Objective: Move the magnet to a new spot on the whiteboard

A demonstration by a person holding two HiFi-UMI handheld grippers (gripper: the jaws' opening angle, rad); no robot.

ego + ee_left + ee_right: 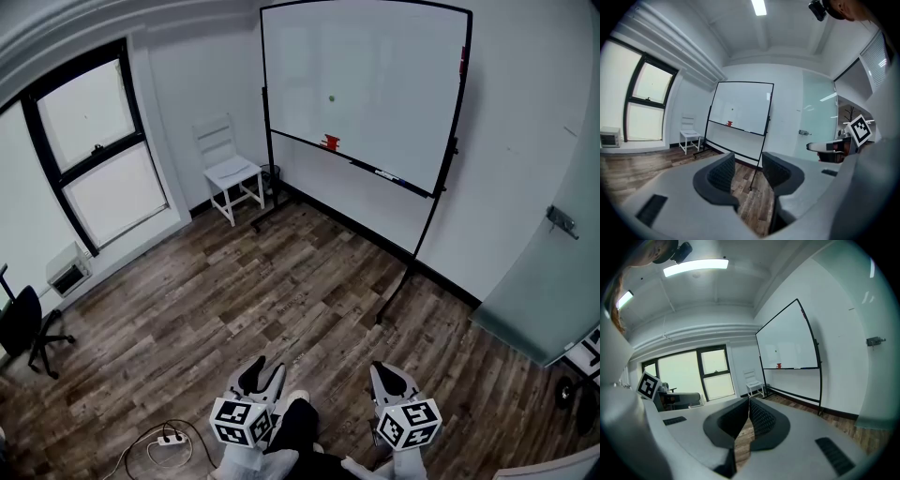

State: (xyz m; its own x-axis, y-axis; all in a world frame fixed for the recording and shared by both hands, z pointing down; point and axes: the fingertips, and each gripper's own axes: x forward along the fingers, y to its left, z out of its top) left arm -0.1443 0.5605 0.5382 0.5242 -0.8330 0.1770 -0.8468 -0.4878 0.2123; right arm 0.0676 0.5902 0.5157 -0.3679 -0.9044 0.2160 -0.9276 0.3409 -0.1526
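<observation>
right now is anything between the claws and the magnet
Nothing visible does. Only wooden floor lies between the left claw, the right claw and the whiteboard with the magnet; the white chair stands off to the board's left.

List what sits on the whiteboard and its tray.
On the whiteboard, one small green magnet; on the tray, a red object and markers. Nothing covers them; details too small.

Nothing legible in any view — no word, number or brand comes through. The white cube with black square markers [242,422] on the left gripper [263,372] and the matching cube [409,424] on the right gripper [392,378] show block patterns only (not letters or digits). The black-framed white whiteboard [375,75] stands too far off to read.
</observation>
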